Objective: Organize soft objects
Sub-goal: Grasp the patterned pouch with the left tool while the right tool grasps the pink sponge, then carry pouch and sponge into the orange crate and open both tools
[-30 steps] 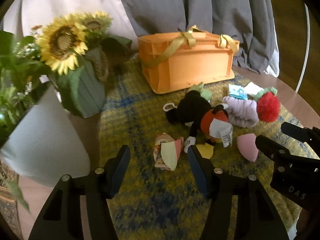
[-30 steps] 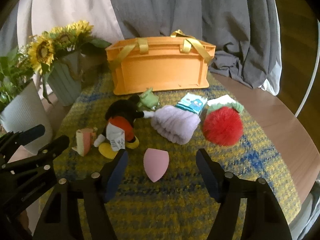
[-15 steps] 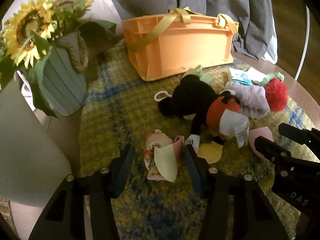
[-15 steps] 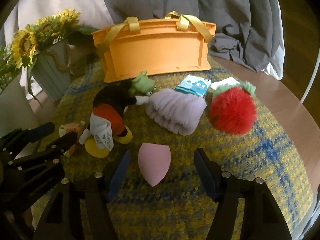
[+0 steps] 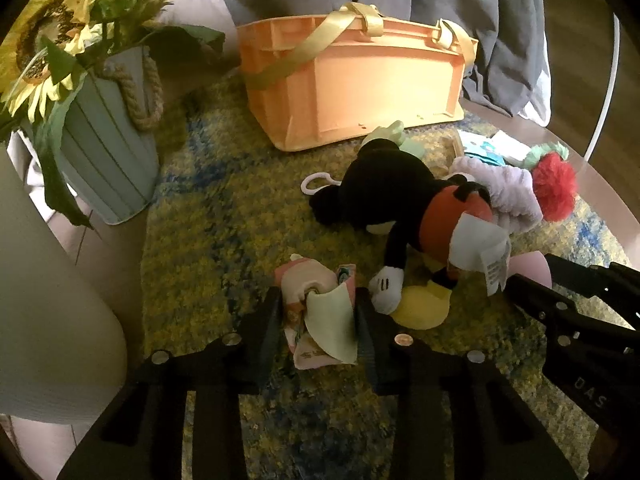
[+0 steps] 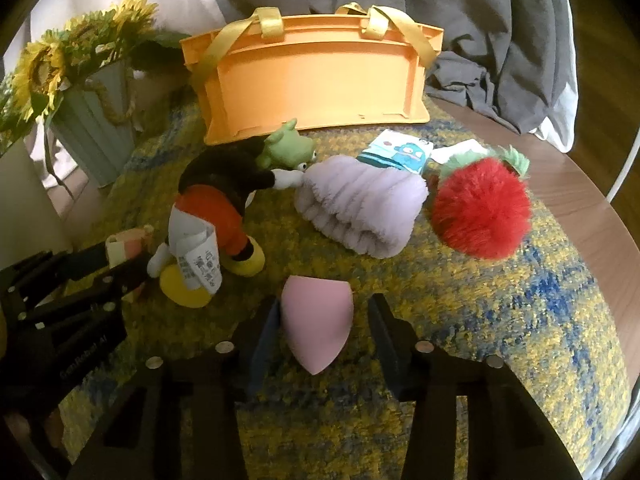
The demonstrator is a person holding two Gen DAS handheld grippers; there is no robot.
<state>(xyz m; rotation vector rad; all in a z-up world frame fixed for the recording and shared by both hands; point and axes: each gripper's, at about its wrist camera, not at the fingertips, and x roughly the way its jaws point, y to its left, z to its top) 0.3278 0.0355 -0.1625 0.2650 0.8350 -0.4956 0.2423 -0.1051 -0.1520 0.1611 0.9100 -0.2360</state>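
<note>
My left gripper (image 5: 318,316) has its fingers touching both sides of a small pink and cream soft toy (image 5: 316,312) on the rug. My right gripper (image 6: 324,320) is open around a pink teardrop sponge (image 6: 316,320), with a gap on the right side. A Mickey plush (image 5: 404,208) lies in the middle, also seen in the right wrist view (image 6: 216,204). A lilac fluffy item (image 6: 360,204), a red pompom (image 6: 482,212) and a green plush (image 6: 290,148) lie behind. An orange basket (image 6: 316,80) with yellow straps stands at the back.
A grey-green pot with sunflowers (image 5: 104,148) stands at the left, next to a large white pot (image 5: 44,300). A yellow and blue rug (image 6: 520,320) covers the round wooden table (image 6: 592,208). Grey cloth (image 6: 500,40) hangs behind the basket.
Both grippers have moved forward and down. The left jaws have closed in onto the small pink toy; the right jaws have narrowed around the pink sponge.
</note>
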